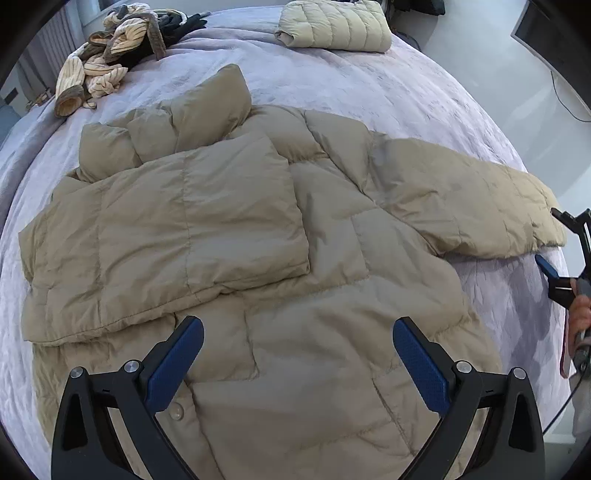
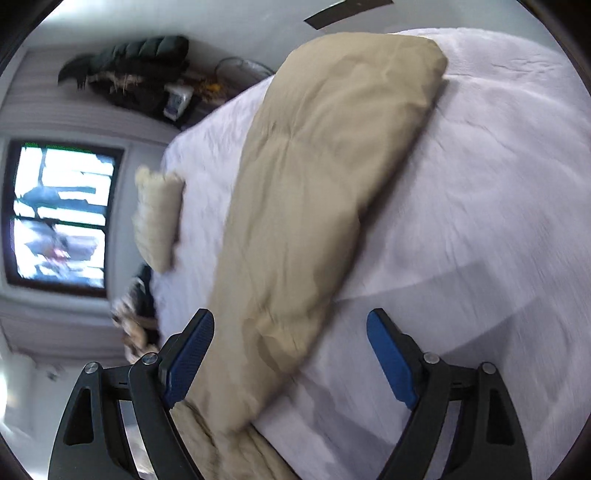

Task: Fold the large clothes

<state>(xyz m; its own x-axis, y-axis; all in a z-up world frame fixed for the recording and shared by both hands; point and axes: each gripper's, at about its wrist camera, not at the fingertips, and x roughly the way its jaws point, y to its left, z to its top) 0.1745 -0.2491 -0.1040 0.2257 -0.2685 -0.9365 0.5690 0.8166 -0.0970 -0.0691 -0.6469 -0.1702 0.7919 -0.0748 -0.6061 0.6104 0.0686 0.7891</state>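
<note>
A large tan puffer jacket [image 1: 258, 229] lies spread on the bed's lavender cover [image 1: 369, 92]. Its left sleeve is folded across the chest; its right sleeve [image 1: 480, 206] stretches out to the right. My left gripper [image 1: 297, 354] is open and empty, hovering over the jacket's lower front. My right gripper [image 2: 290, 354] is open, with the end of the outstretched sleeve [image 2: 314, 184] lying between its blue fingers [image 2: 192, 354]. The right gripper also shows at the right edge of the left wrist view [image 1: 565, 254], by the sleeve cuff.
A folded cream puffer jacket [image 1: 336, 24] lies at the bed's far side. A pile of striped and dark clothes [image 1: 122, 51] sits at the far left. The bed's edge and floor are to the right. A window [image 2: 62, 214] and a dark coat [image 2: 140, 70] show in the right wrist view.
</note>
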